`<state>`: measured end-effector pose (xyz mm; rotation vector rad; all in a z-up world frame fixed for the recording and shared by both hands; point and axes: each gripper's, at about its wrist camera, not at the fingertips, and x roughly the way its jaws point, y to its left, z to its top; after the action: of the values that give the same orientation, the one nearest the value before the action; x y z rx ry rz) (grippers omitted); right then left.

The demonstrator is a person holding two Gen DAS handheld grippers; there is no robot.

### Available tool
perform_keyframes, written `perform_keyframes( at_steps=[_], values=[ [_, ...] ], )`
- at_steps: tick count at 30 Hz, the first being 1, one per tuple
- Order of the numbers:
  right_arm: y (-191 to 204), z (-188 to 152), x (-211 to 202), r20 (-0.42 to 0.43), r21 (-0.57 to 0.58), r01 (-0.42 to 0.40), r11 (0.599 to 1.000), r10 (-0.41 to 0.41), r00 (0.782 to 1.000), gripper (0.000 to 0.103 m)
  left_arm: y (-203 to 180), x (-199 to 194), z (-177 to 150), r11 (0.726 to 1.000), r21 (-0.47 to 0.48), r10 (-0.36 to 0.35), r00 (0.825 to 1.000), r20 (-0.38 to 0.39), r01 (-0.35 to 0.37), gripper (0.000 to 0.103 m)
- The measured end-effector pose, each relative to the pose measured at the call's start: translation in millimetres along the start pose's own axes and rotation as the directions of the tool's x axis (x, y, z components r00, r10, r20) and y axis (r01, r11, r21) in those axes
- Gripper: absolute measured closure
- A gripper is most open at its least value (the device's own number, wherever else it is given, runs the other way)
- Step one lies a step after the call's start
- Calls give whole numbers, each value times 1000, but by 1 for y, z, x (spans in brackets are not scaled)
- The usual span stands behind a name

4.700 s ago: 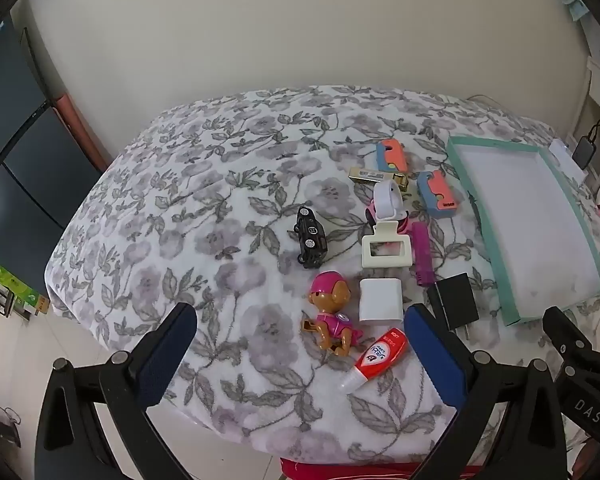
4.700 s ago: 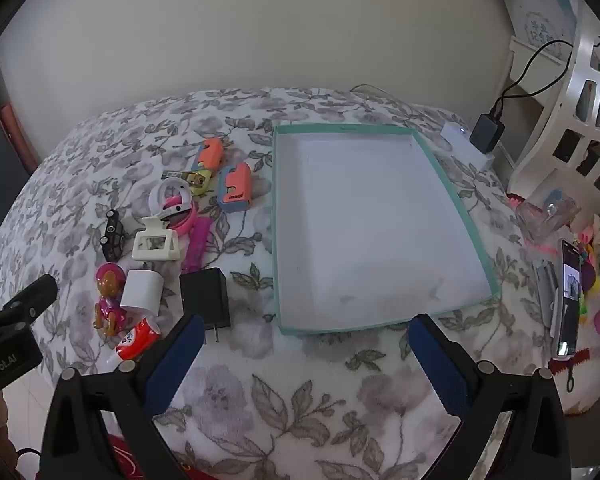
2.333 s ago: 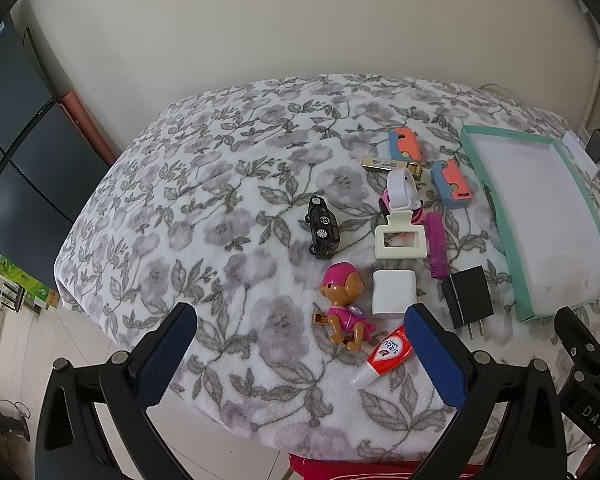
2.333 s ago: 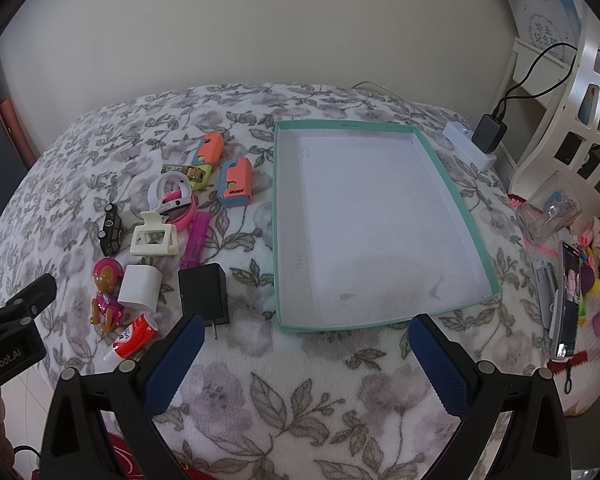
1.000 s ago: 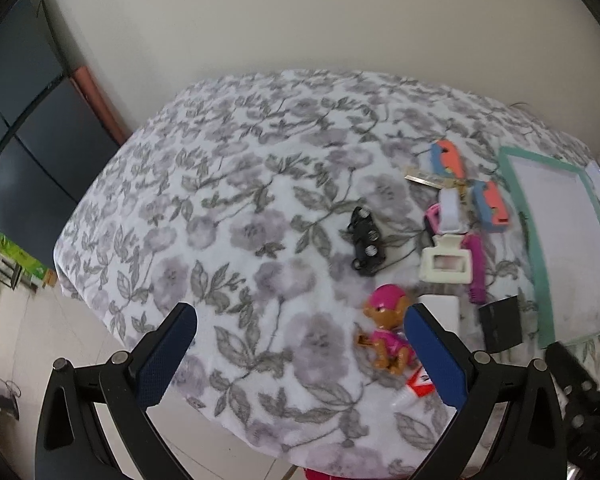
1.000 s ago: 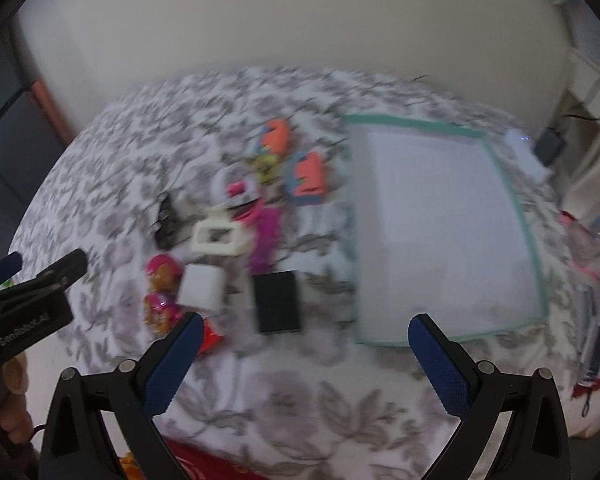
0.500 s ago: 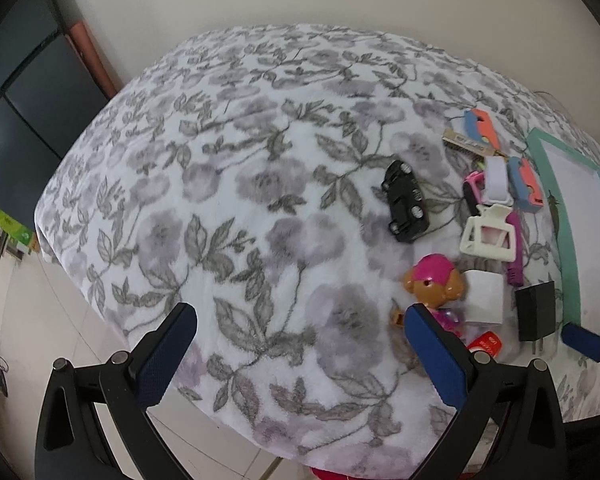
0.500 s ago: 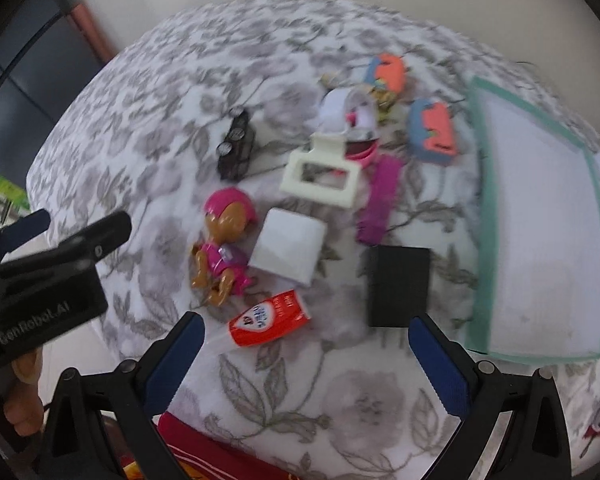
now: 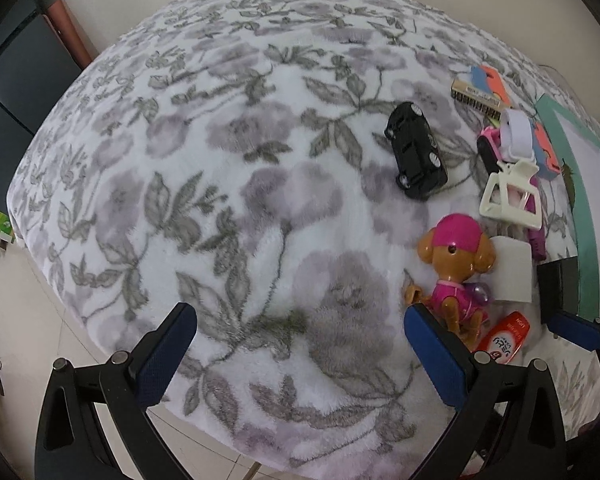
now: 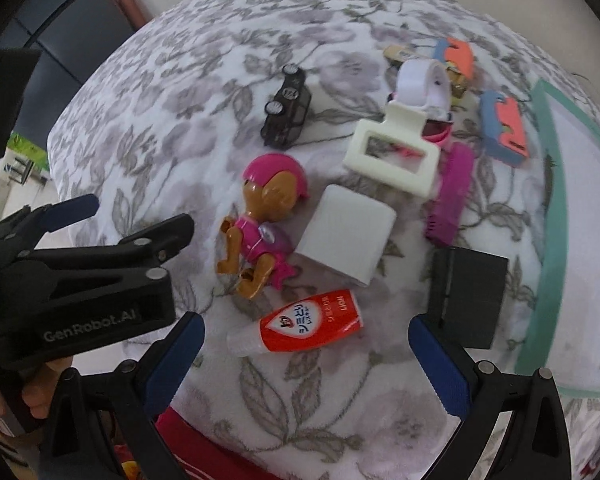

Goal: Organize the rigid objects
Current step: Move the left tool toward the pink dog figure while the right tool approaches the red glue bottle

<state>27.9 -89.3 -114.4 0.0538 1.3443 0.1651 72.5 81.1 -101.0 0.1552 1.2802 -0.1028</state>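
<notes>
Both grippers have dropped lower and swung left since the earlier frames, so the toys now loom large. The right gripper (image 10: 306, 346) hangs with fingers wide apart and empty, straddling the red-and-white tube (image 10: 300, 330) lying on the floral tabletop (image 10: 204, 80). The left gripper (image 9: 300, 344) is likewise spread wide, holding nothing, over bare cloth; its right finger (image 9: 436, 356) sits just beside the pink toy dog (image 9: 454, 268). Close by lie a white block (image 10: 346, 234), black adapter (image 10: 466, 292), cream hair clip (image 10: 392, 152), purple comb (image 10: 452, 196) and black toy car (image 9: 416, 150). The teal-rimmed tray (image 10: 550, 216) sits at far right.
</notes>
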Motion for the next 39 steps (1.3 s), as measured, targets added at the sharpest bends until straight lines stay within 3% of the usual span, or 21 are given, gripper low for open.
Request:
perform_keyframes(
  at_steps=[5, 17, 31, 39],
  values=[
    [15, -1, 19, -43, -55, 18, 998, -21, 999, 0, -3, 5, -1, 1000, 12, -14, 1000, -7, 14, 0],
    [30, -6, 44, -46, -112, 87, 990, -93, 995, 1, -2, 10, -4, 999, 5, -45, 999, -22, 45, 0],
    [34, -3, 25, -17, -108, 107, 988, -109, 994, 22, 0, 4, -2, 991, -15, -136, 990, -20, 136, 0],
    [26, 7, 24, -11, -85, 102, 991, -103, 995, 22, -14, 0, 0, 989, -1, -147, 989, -15, 147, 0]
  ],
)
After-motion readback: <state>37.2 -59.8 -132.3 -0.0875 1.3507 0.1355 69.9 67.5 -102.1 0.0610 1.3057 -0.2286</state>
